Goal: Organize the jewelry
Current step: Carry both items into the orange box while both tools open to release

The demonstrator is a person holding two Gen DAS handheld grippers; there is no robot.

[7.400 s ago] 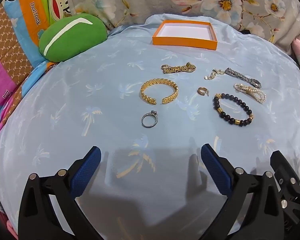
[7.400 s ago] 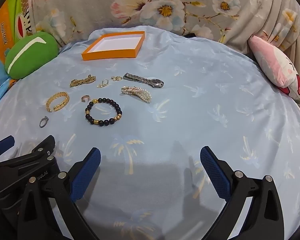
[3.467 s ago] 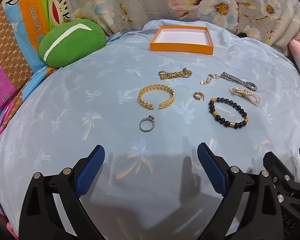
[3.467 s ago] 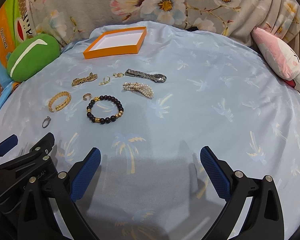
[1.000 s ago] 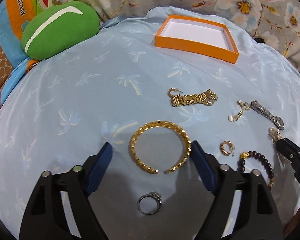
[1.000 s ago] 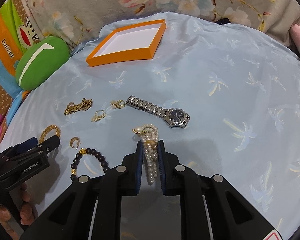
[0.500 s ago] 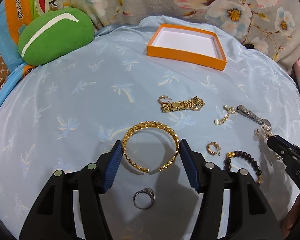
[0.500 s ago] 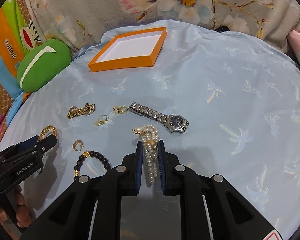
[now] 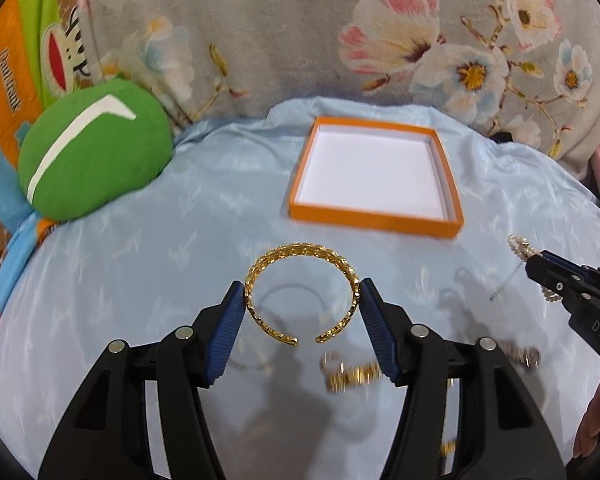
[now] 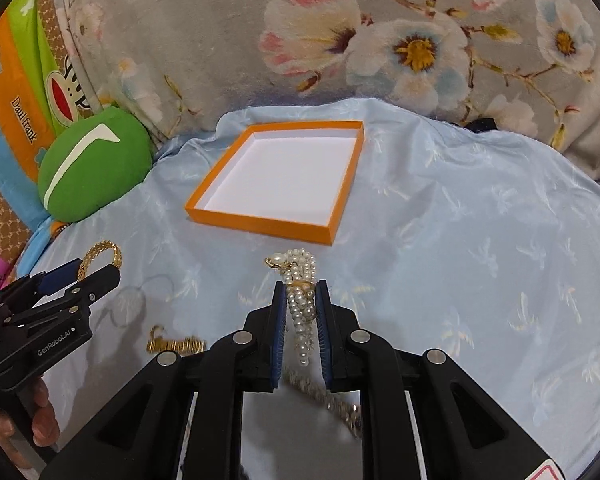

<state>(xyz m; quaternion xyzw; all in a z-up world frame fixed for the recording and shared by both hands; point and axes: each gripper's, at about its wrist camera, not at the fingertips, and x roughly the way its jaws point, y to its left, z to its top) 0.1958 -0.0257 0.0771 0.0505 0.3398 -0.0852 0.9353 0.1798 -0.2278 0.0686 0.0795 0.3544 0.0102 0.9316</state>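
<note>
Jewelry is being carried: in the left wrist view, a gold cuff (image 9: 302, 292) is clamped across its width by the left gripper (image 9: 302, 302), above the sheet, short of the orange box (image 9: 374, 182).

In the right wrist view, a pearl bracelet (image 10: 300, 300) is pinched by the nearly closed right gripper (image 10: 301, 292). Both should be released low, well inside the rim.

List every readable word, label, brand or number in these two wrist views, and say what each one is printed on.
"GenRobot.AI": on the left claw body, right wrist view.
"DAS": cut off at the frame edge, on the right claw body, left wrist view.
"Daul frank": on the orange cartoon blanket.
"Captain": my best reading, small and blurred, at the blanket's top left.
Red-edged sticker, bottom right: unreadable.
</note>
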